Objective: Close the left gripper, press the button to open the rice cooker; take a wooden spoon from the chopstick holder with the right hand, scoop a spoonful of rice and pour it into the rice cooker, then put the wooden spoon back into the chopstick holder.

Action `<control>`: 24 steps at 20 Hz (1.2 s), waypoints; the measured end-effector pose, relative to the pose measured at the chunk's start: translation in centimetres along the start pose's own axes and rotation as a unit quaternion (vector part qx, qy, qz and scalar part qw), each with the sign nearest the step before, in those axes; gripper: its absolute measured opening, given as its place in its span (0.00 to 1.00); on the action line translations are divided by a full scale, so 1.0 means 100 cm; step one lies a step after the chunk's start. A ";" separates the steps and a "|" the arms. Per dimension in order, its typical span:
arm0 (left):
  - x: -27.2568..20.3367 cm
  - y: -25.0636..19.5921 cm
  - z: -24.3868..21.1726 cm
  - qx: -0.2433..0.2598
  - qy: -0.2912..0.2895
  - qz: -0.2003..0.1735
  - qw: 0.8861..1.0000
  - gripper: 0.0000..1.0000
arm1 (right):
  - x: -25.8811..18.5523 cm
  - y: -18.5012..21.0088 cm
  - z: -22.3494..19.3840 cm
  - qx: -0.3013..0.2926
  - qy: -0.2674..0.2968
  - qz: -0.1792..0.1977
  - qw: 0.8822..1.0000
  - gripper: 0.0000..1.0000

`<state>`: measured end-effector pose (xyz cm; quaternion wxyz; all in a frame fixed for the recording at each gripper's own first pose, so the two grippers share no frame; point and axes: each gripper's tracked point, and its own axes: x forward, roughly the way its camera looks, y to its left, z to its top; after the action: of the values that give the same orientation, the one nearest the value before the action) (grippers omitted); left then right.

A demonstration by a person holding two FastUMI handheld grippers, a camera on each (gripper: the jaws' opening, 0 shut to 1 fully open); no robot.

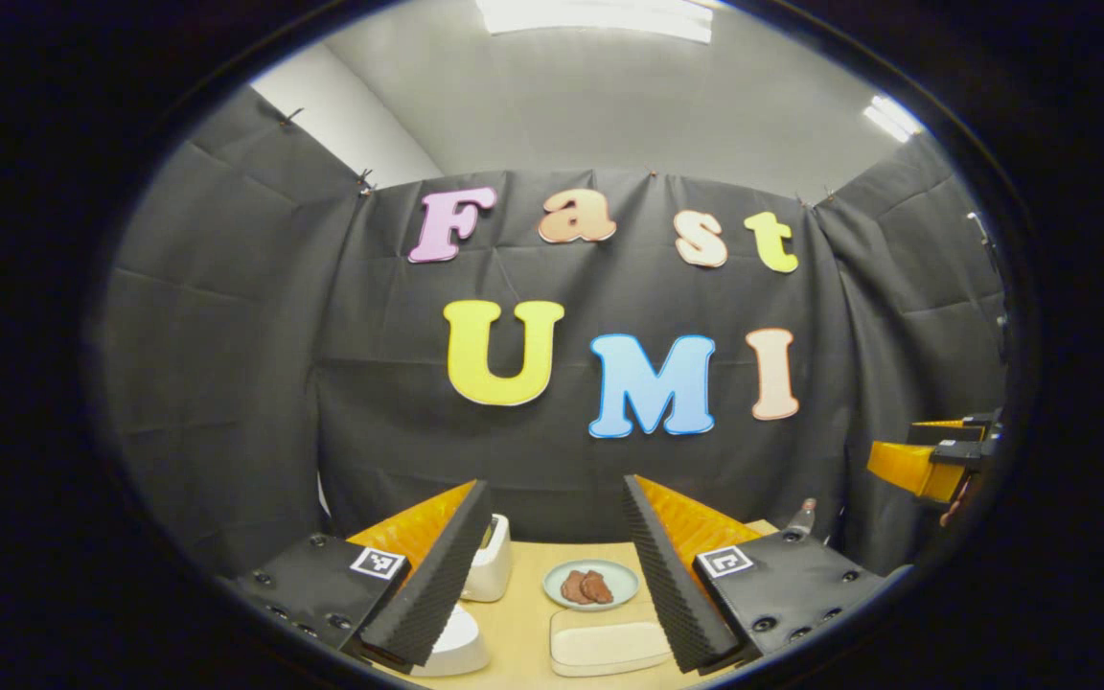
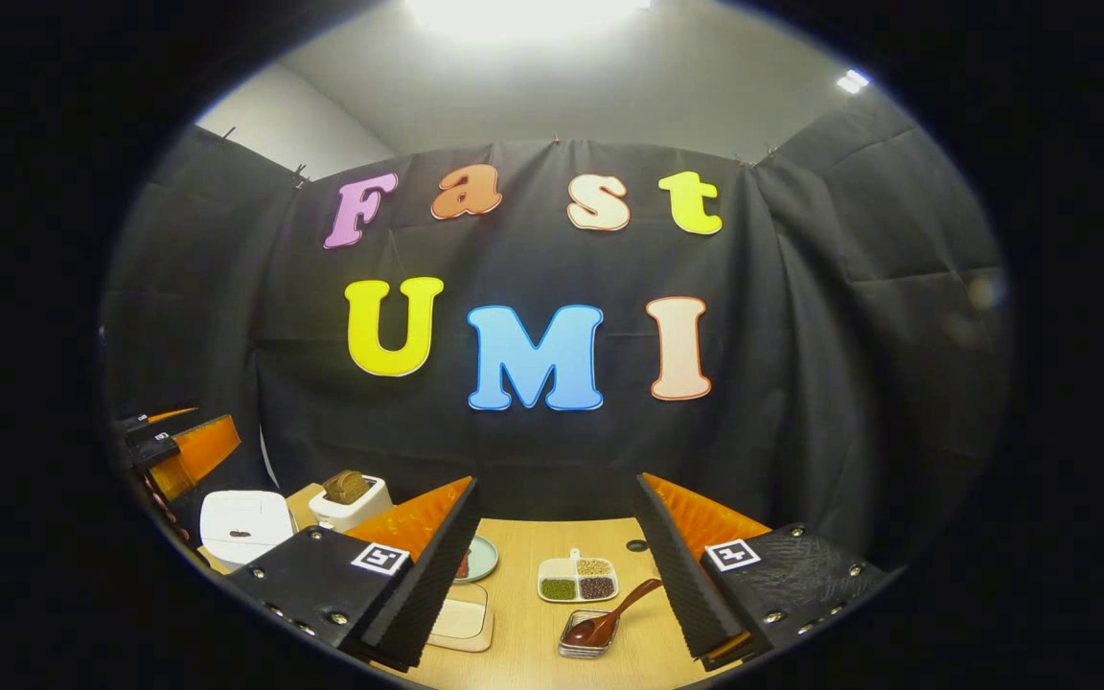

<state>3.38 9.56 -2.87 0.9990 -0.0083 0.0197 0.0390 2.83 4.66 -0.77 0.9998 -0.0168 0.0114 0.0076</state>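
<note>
Left gripper view: left claw (image 1: 546, 565) wide open, empty, held high above worktop (image 1: 528, 613). Should be closed first, then lowered squarely onto cooker button. White rice cooker (image 1: 461, 644) low, behind own left finger. Saw plate (image 1: 591, 584) holding brown pieces; pale tray (image 1: 609, 644) looked empty.

Right gripper view: right claw (image 2: 557, 570) open, empty. Rice cooker (image 2: 245, 525) lid down, far left. Wooden spoon (image 2: 609, 618) lay in small clear holder (image 2: 588, 636). Divided dish (image 2: 578, 580) held grains and beans.
</note>
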 end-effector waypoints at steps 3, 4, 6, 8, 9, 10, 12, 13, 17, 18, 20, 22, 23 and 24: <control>0.006 0.027 -0.016 0.009 0.014 0.020 1.000 0.94 | 0.005 0.008 -0.008 -0.005 0.006 0.009 1.000 0.97; 0.008 0.035 -0.022 0.011 0.023 0.022 0.999 0.91 | 0.007 0.010 -0.009 -0.006 0.008 0.012 1.000 0.96; 0.011 0.053 -0.039 0.015 0.043 0.030 0.999 0.84 | 0.010 0.017 -0.013 -0.007 0.012 0.019 1.000 0.97; 0.014 0.070 -0.063 0.011 0.074 0.037 0.996 0.75 | 0.013 0.022 -0.018 -0.009 0.018 0.024 1.000 0.96; 0.014 0.082 -0.075 0.008 0.089 0.045 0.995 0.66 | 0.015 0.025 -0.020 -0.010 0.021 0.027 0.999 0.97; 0.014 0.092 -0.082 0.003 0.100 0.051 0.994 0.49 | 0.017 0.027 -0.021 -0.010 0.023 0.030 0.999 0.96; 0.018 0.109 -0.101 0.000 0.125 0.062 0.990 0.26 | 0.022 0.032 -0.024 -0.012 0.026 0.035 0.999 0.96; 0.017 0.116 -0.117 -0.004 0.142 0.063 0.988 0.18 | 0.023 0.034 -0.027 -0.013 0.029 0.037 0.999 0.96; 0.023 0.143 -0.168 -0.016 0.215 0.060 0.975 0.09 | 0.031 0.040 -0.034 -0.014 0.040 0.045 0.998 0.97; 0.025 0.151 -0.179 -0.024 0.230 0.062 0.971 0.09 | 0.032 0.041 -0.035 -0.015 0.042 0.045 0.998 0.97; 0.028 0.165 -0.194 -0.038 0.256 0.070 0.963 0.09 | 0.035 0.041 -0.040 -0.015 0.047 0.045 0.998 0.97; 0.028 0.179 -0.214 -0.055 0.285 0.079 0.954 0.09 | 0.038 0.038 -0.045 -0.015 0.054 0.044 0.997 0.96; 0.029 0.187 -0.222 -0.061 0.295 0.083 0.950 0.11 | 0.038 0.037 -0.047 -0.015 0.057 0.042 0.997 0.96; 0.030 0.192 -0.227 -0.067 0.304 0.084 0.947 0.09 | 0.039 0.036 -0.047 -0.014 0.059 0.040 0.997 0.97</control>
<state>3.97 28.50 -25.92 0.9357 -0.0847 0.3207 0.1200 6.60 8.11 -5.69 0.9959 -0.0306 0.0705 0.0467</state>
